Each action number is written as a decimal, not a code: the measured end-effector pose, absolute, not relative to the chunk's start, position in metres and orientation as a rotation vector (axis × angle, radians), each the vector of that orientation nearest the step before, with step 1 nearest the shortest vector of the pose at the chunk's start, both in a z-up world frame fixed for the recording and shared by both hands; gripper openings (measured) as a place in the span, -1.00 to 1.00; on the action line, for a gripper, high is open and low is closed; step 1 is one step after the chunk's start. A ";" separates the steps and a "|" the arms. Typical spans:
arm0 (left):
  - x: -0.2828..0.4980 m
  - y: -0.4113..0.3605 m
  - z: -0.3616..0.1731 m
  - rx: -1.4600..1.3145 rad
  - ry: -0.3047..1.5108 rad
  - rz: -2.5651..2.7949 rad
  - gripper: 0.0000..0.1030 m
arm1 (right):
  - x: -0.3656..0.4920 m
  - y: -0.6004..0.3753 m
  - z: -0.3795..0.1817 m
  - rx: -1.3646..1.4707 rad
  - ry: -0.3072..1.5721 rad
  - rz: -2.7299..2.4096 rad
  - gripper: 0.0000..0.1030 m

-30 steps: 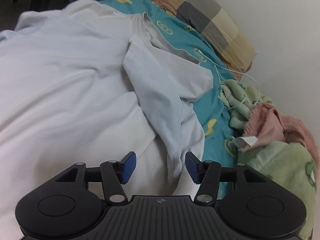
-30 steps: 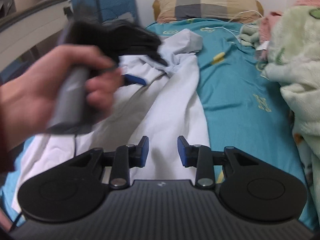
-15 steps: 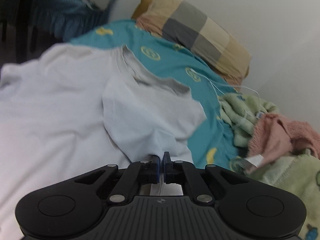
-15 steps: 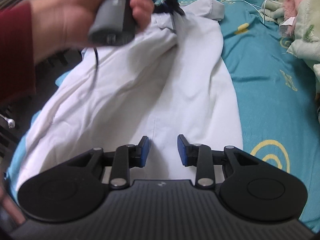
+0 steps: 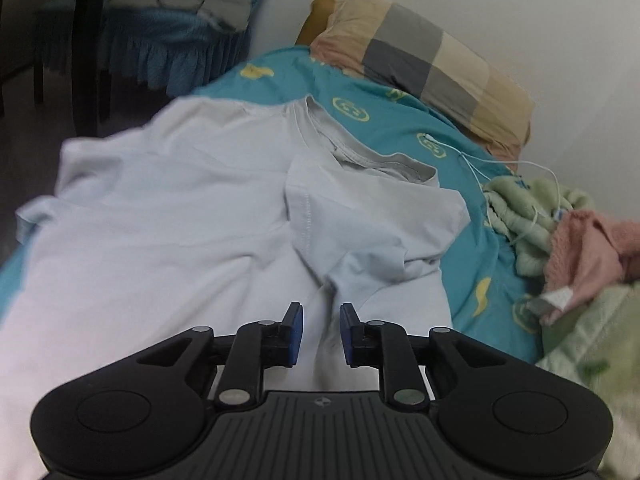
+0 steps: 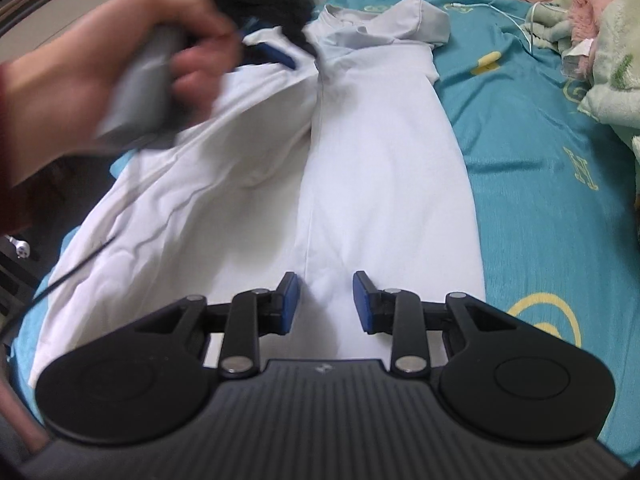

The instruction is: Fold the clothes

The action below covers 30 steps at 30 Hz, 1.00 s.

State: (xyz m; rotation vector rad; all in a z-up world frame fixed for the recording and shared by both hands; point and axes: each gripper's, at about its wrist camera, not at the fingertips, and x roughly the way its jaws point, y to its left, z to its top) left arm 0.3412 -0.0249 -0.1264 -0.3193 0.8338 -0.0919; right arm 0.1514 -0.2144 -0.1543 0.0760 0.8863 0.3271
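while its jaws have just been opening, the left gripper (image 5: 320, 330) stands slightly apart over the shirt (image 5: 168, 216), gripping nothing. low in its own frame, the right gripper (image 6: 323, 300) is part open and empty above the shirt's folded strip. the shirt lies mid-frame on the teal sheet (image 6: 532, 168), its sleeve (image 5: 372, 232) folded inward. pillow (image 5: 424, 56) at upper right, blankets (image 5: 580, 320) at right.
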 end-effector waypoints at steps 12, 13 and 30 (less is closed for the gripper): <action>0.132 0.016 -0.032 -0.124 0.688 -0.136 0.05 | 0.138 -0.228 -0.123 0.159 0.693 0.297 -0.33; 0.119 0.018 -0.029 -0.116 0.676 -0.136 0.07 | 0.135 -0.229 -0.119 0.161 0.674 0.287 -0.33; 0.028 0.015 -0.034 -0.047 0.542 -0.087 0.92 | 0.079 -0.232 -0.069 0.150 0.499 0.224 -0.32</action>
